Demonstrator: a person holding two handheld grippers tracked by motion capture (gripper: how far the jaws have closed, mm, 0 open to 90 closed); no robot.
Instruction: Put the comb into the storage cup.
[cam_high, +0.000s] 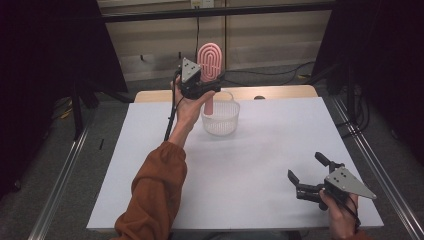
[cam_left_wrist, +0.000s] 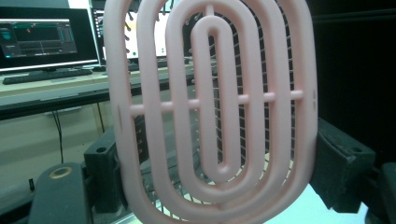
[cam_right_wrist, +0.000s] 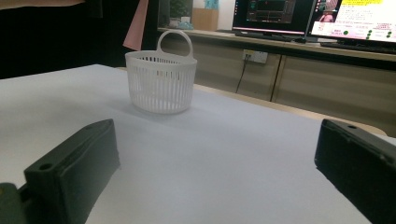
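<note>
High view: my left gripper (cam_high: 207, 86) clamps the pink hairbrush (cam_high: 210, 63) upright above the white basket (cam_high: 220, 119); a slack grip drops it outside. Right gripper (cam_high: 309, 176) gapes empty.

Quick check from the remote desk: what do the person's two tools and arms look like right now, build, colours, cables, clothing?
Both tools are black, two-jawed, blocky, each topped by a grey three-cornered plate with small dark dots. The left tool trails a black cable down past the forearm, which wears a rust-orange sleeve bunched at the cuff. The right tool has thick squared jaws with small round holes near the tips, seen in the right gripper view.
</note>
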